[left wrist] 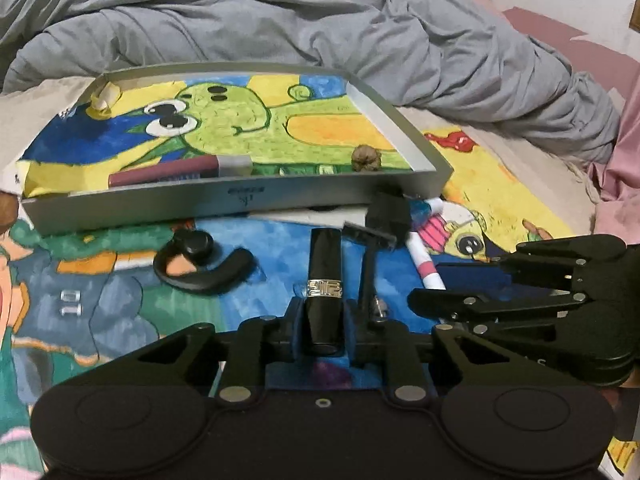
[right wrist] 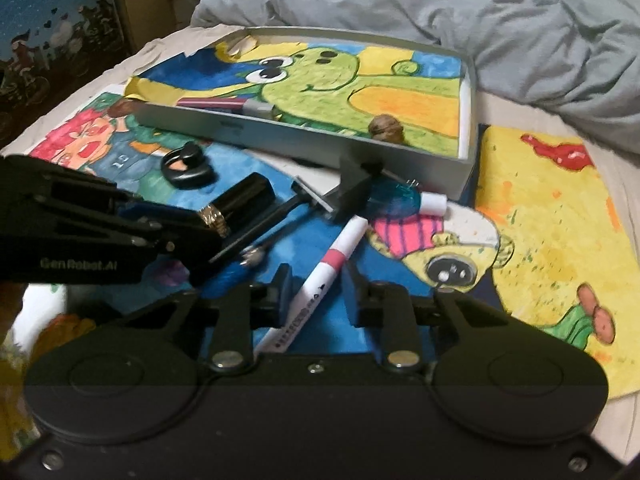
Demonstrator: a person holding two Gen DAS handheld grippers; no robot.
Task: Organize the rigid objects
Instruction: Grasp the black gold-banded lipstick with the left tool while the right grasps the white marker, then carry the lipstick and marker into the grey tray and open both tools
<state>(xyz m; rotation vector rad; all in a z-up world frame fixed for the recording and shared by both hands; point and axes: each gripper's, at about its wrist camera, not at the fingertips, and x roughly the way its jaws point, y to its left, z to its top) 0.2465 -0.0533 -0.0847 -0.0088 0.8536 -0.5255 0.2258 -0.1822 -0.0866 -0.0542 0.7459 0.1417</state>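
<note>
My left gripper [left wrist: 324, 320] is shut on a black lipstick tube [left wrist: 325, 280] with a gold band; it also shows in the right wrist view [right wrist: 236, 208]. My right gripper [right wrist: 316, 288] is open, its fingers either side of a white marker with a pink band [right wrist: 324, 272] that lies on the drawings. A grey tray [left wrist: 240, 200] lined with a green monster drawing holds a maroon toothbrush [left wrist: 164, 172] and a walnut [left wrist: 365, 157]. A black razor [left wrist: 370, 248], a black earhook [left wrist: 200, 264] and a black cube [left wrist: 388, 216] lie in front of the tray.
Colourful drawings [right wrist: 552, 216] cover the bed. A rumpled grey duvet [left wrist: 320, 28] lies behind the tray. Pink cloth [left wrist: 624, 152] is at the right. A blue round piece and white cap [right wrist: 400, 200] lie by the tray corner.
</note>
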